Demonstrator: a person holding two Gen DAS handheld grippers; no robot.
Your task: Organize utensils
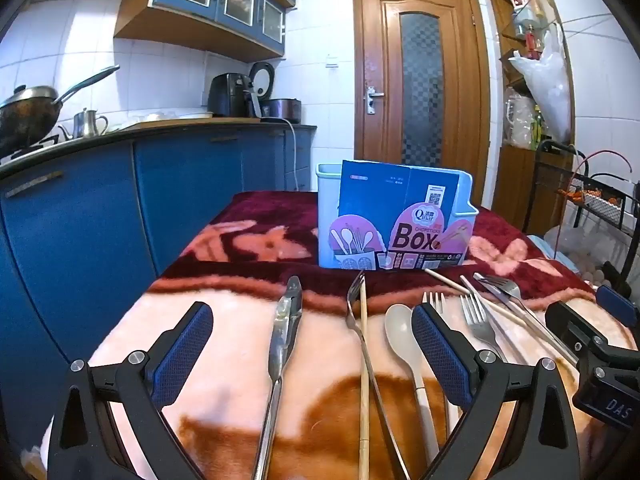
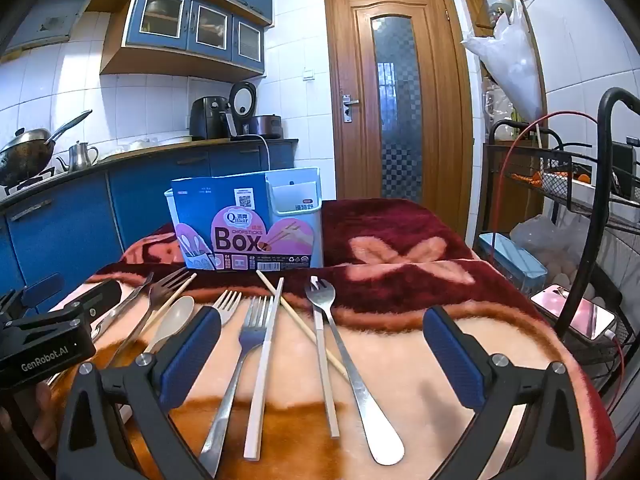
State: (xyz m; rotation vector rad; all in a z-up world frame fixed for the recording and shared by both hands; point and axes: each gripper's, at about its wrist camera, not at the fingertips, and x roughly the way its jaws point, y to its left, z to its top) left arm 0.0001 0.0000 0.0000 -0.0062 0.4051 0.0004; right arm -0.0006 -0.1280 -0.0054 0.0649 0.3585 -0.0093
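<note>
- Table under a red and pink blanket [image 2: 400, 224]; all utensils laid out on it in a loose row, none visibly in the holder. Judged: task at its start, everything left to sort.
- Pale blue holder [image 1: 466, 216] upright at the far side of the blanket, printed "Box" sleeve [image 2: 256, 236] across its front; inside not visible from either view.
- Left gripper [image 1: 312, 354] low over the near edge, jaws spread wide, nothing held. Tongs [image 1: 284, 332] and a fork [image 1: 354, 300] with a chopstick [image 1: 363, 360] alongside, all flat between the fingers, untouched. Beige spoon [image 1: 400, 328] just inside the right finger [image 1: 436, 348].
- Right gripper [image 2: 320, 354] likewise wide open and empty. Between its fingers: a steel fork [image 2: 252, 332], a white-handled piece [image 2: 264, 360], a second chopstick [image 2: 304, 324] lying crosswise, and a spork [image 2: 320, 292] on a long steel handle.
- Another fork [image 2: 228, 304] partly hidden behind the left finger [image 2: 192, 356] of the right gripper.
- Holder well apart from both grippers, straight ahead past the utensil tips.
- Judged next: close on one piece, carry it forward to the holder.
</note>
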